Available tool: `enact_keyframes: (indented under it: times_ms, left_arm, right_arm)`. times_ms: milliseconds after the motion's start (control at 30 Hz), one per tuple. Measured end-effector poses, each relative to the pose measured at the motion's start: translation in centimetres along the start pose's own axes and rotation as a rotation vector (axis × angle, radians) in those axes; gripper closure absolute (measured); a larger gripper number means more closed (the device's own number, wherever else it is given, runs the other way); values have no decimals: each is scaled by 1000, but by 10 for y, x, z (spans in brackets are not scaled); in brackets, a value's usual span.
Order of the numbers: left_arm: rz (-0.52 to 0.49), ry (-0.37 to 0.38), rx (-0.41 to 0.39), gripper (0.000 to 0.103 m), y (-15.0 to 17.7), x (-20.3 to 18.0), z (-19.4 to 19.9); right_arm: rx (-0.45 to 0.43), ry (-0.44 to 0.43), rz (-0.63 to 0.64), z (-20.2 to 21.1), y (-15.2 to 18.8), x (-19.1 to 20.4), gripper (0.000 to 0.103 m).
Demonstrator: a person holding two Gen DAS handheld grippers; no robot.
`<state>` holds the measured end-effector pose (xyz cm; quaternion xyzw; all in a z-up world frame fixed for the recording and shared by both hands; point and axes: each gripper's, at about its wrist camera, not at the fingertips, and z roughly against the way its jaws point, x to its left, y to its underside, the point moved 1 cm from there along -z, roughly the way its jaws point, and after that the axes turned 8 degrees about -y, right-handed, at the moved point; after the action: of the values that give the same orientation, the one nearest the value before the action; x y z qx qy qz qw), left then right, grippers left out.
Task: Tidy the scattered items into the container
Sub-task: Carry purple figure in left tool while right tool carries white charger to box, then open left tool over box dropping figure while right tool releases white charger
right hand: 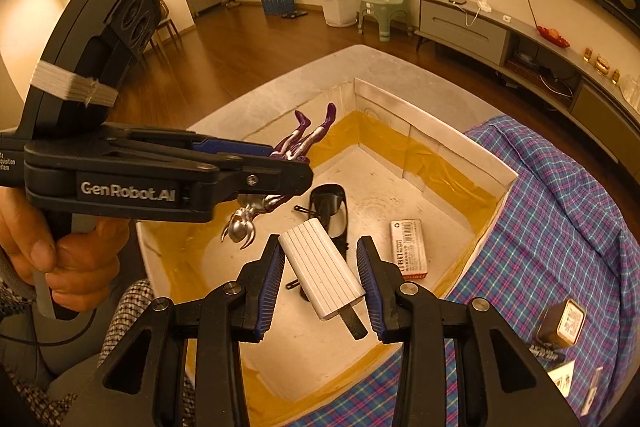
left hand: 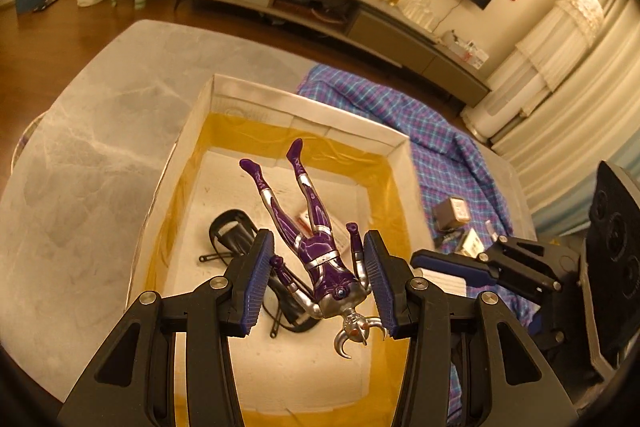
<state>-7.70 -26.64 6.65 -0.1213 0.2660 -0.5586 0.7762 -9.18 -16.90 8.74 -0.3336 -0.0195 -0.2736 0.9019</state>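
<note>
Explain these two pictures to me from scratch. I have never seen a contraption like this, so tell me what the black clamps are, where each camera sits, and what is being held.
There is no robot here. A person holds two hand-operated clamps, and each carries a camera looking along its fingers.

The left camera shows the left gripper clamping a purple and silver toy figure above an open white box.

The right camera shows the right gripper clamping a white ribbed block over that box. A hand works the other clamp. Inside lie sunglasses and a small printed carton. The box sits beside a blue plaid cloth.
</note>
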Motion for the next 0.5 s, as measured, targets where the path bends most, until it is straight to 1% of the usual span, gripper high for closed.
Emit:
enact_keyframes:
  times_ms: [267,500]
  left_arm:
    - [38,-38,58,55,-18,6,-36]
    - [56,-83,102,55,-24,13,-65]
  right_arm:
    - [91,46,45,-31,-10,-16,64]
    - [179,78,112,-58,-18,-20,64]
